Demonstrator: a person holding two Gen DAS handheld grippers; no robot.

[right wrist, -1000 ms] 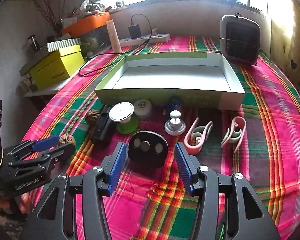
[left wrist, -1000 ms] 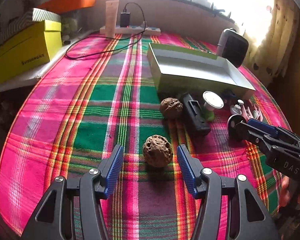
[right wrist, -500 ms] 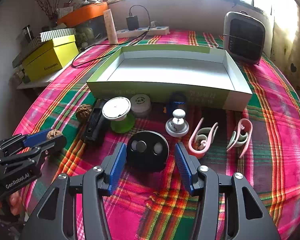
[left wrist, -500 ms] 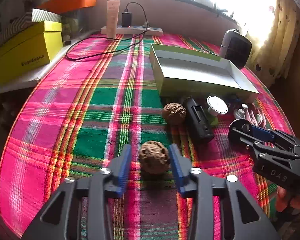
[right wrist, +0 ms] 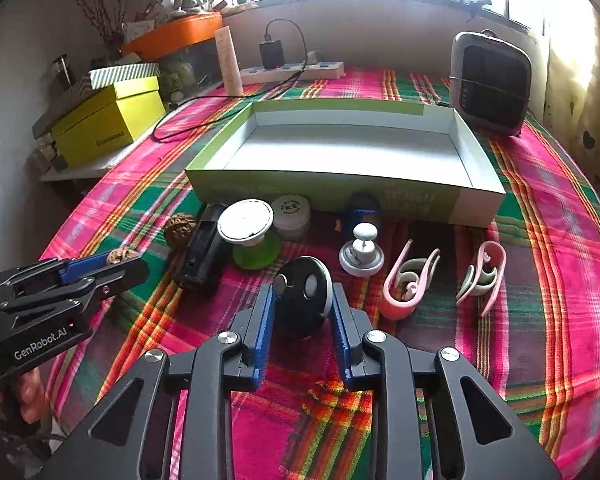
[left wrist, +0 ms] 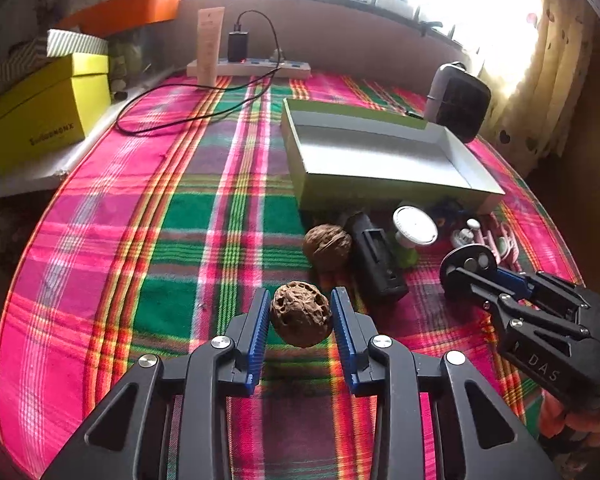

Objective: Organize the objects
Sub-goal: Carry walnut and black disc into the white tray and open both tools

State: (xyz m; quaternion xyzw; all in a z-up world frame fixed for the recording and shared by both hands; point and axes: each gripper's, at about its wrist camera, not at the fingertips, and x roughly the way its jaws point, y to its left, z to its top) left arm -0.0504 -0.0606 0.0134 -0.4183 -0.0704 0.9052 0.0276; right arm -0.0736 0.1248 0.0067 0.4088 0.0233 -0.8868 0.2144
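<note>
Plaid cloth (left wrist: 148, 240) in pink and green covers the round table under a bright window. On it, the left gripper (left wrist: 300, 314) has its blue pads pressed against both sides of a rough walnut (left wrist: 300, 314), which sits between the fingertips and looks raised a little off the cloth. The right gripper (right wrist: 303, 304) is clamped on a black disc (right wrist: 303, 300) with two round silver spots on its face; the disc stands tilted on edge between the pads.

Just beyond the held walnut lies a second, smoother walnut (left wrist: 326, 246), touching or nearly touching a black oblong case (left wrist: 376, 260). Right of the case stands a white-topped knob on a green base (right wrist: 250, 236), then a small white tub (right wrist: 291, 216), a blue item (right wrist: 362, 210) I cannot make out, and a white plunger (right wrist: 361, 250). Two pink clips (right wrist: 410, 284) lie farther right, apart from each other.

Behind this row sits an open green-sided tray (right wrist: 324, 190) with a white inside. A dark heater (right wrist: 490, 82) stands at its far right corner. At the far edge are a power strip (right wrist: 296, 72) with a black charger and cable, a yellow box (right wrist: 108, 124) and an orange tub (right wrist: 172, 34).
</note>
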